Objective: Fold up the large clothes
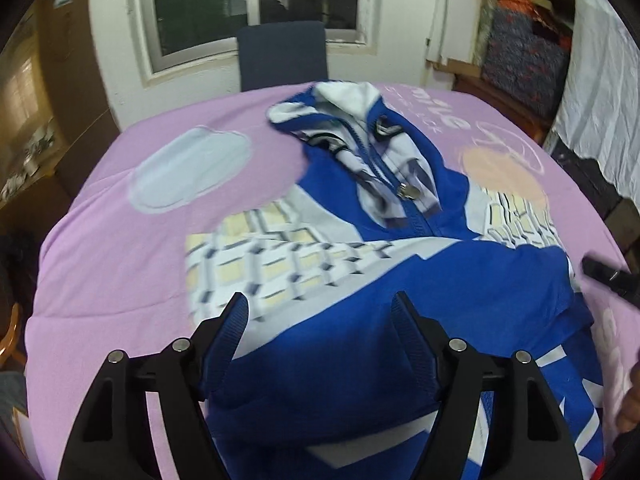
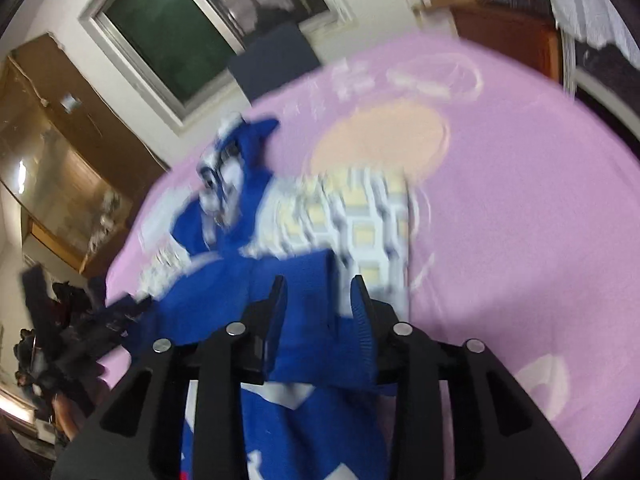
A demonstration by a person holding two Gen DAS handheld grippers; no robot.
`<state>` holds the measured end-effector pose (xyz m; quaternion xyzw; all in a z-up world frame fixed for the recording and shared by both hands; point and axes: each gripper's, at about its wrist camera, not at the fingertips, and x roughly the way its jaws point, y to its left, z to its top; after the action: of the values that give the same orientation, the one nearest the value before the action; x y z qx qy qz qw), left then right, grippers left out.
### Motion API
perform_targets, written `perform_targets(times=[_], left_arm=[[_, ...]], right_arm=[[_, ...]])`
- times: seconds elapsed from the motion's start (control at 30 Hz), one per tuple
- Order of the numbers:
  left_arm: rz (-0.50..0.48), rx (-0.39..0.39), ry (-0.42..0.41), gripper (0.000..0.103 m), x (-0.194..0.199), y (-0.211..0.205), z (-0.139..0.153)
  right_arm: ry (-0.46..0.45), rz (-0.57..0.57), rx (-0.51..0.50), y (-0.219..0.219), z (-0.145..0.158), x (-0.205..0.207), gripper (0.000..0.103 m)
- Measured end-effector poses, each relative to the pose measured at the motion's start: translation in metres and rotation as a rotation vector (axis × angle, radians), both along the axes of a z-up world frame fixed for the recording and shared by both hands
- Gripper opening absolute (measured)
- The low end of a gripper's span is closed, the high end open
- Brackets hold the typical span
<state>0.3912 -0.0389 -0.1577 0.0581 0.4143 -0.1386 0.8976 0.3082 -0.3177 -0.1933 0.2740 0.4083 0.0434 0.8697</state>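
The blue jacket [image 1: 400, 320] lies on the pink sheet [image 1: 120, 260], collar at the far side, hem near; part of it is already laid over the body. Step looks like mid-fold, btw two grabs. Left gripper [image 1: 320, 308] is wide apart, above the cloth, w/ nothing held. Right gripper [image 2: 318, 292] is partly apart; blue cloth shows btw its jaws, but clamped or not I cannot tell. Next move prob. needs a new grip at the near hem.

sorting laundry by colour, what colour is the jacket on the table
Mainly royal blue jacket with white panels and a checked grid print; clearest in the left wrist view.
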Motion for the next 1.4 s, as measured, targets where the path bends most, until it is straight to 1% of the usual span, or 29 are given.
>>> perform_targets(times=[0.07, 0.13, 0.2, 0.3, 0.33, 0.4, 0.47, 0.5, 0.53, 0.57, 0.6, 0.63, 0.67, 0.7, 0.73, 0.8, 0.83, 0.9, 0.97, 1.0, 1.07, 1.13, 1.17, 1.2, 1.23, 1.27, 1.3, 1.33, 1.4], left_arm=[[-0.018, -0.025, 0.006, 0.074, 0.001, -0.006, 0.0], [-0.038, -0.056, 0.012, 0.074, 0.003, -0.011, 0.001], [-0.047, -0.065, 0.015, 0.074, 0.008, -0.017, -0.002], [-0.045, -0.039, 0.046, 0.074, 0.017, -0.023, -0.016], [-0.045, -0.03, 0.057, 0.077, 0.019, -0.023, -0.023], [-0.054, -0.019, 0.05, 0.081, 0.018, -0.019, -0.03], [-0.066, 0.002, 0.027, 0.087, 0.014, -0.016, -0.034], [-0.062, 0.008, 0.02, 0.092, 0.013, -0.013, -0.035], [-0.056, 0.003, 0.024, 0.097, 0.013, -0.009, -0.037], [-0.054, -0.024, 0.041, 0.097, 0.015, -0.002, -0.038], [-0.059, -0.053, 0.048, 0.096, 0.015, 0.004, -0.037], [-0.064, -0.062, 0.048, 0.096, 0.014, 0.007, -0.036], [-0.065, -0.057, 0.044, 0.096, 0.013, 0.007, -0.036], [-0.059, -0.035, 0.034, 0.096, 0.01, 0.006, -0.035], [-0.048, -0.018, 0.028, 0.096, 0.007, 0.006, -0.035], [-0.021, -0.003, 0.016, 0.094, -0.004, 0.01, -0.03], [-0.016, -0.002, 0.004, 0.094, -0.01, 0.012, -0.026], [-0.017, 0.001, -0.027, 0.094, -0.02, 0.015, -0.018], [-0.031, 0.002, -0.058, 0.094, -0.029, 0.014, -0.01], [-0.04, 0.0, -0.065, 0.094, -0.031, 0.012, -0.008], [-0.055, 0.007, -0.08, 0.094, -0.033, 0.009, -0.004], [-0.053, 0.025, -0.078, 0.094, -0.029, 0.006, -0.008], [-0.048, 0.035, -0.063, 0.094, -0.025, 0.005, -0.014], [-0.043, 0.042, -0.036, 0.094, -0.021, 0.006, -0.022], [-0.041, 0.041, -0.012, 0.094, -0.018, 0.008, -0.029], [-0.039, 0.022, 0.014, 0.095, -0.016, 0.011, -0.036], [-0.038, -0.009, 0.021, 0.095, -0.014, 0.016, -0.035], [-0.038, -0.016, 0.022, 0.095, -0.013, 0.017, -0.033], [-0.032, -0.023, 0.008, 0.095, -0.016, 0.019, -0.031]], right_arm=[[-0.039, 0.06, -0.011, 0.013, 0.015, 0.006, 0.033], [-0.041, 0.117, -0.024, 0.032, 0.018, 0.017, 0.033], [-0.029, 0.16, -0.033, 0.051, 0.013, 0.031, 0.033], [0.013, 0.214, -0.049, 0.079, -0.007, 0.052, 0.033], [0.025, 0.22, -0.058, 0.083, -0.013, 0.055, 0.032], [0.046, 0.22, -0.058, 0.083, -0.024, 0.06, 0.027], [0.042, 0.218, -0.016, 0.07, -0.03, 0.058, 0.018], [0.047, 0.215, -0.001, 0.067, -0.031, 0.057, 0.01], [0.054, 0.208, 0.028, 0.058, -0.035, 0.056, 0.003], [0.058, 0.201, 0.059, 0.048, -0.038, 0.054, 0.0], [0.062, 0.2, 0.091, 0.04, -0.041, 0.052, 0.0], [0.061, 0.2, 0.12, 0.035, -0.043, 0.049, 0.0], [0.059, 0.199, 0.146, 0.03, -0.044, 0.046, 0.0], [0.058, 0.195, 0.162, 0.026, -0.044, 0.044, 0.0], [0.058, 0.185, 0.157, 0.022, -0.042, 0.041, 0.0], [0.062, 0.133, 0.114, 0.015, -0.038, 0.035, 0.0], [0.06, 0.119, 0.13, 0.011, -0.037, 0.032, 0.0], [0.052, 0.087, 0.152, 0.007, -0.031, 0.025, 0.005], [0.024, 0.091, 0.109, 0.014, -0.018, 0.022, 0.018], [0.008, 0.111, 0.084, 0.022, -0.01, 0.021, 0.019], [-0.002, 0.159, 0.073, 0.035, -0.004, 0.025, 0.019], [0.0, 0.195, 0.056, 0.047, -0.003, 0.03, 0.02], [0.007, 0.208, 0.045, 0.053, -0.005, 0.031, 0.02], [0.018, 0.216, 0.034, 0.057, -0.009, 0.033, 0.022], [0.044, 0.222, 0.025, 0.06, -0.016, 0.035, 0.024], [0.067, 0.23, 0.029, 0.061, -0.023, 0.037, 0.024], [0.08, 0.237, 0.038, 0.062, -0.029, 0.038, 0.023], [0.072, 0.239, 0.039, 0.061, -0.029, 0.038, 0.023], [0.083, 0.251, 0.029, 0.062, -0.025, 0.039, 0.025]])
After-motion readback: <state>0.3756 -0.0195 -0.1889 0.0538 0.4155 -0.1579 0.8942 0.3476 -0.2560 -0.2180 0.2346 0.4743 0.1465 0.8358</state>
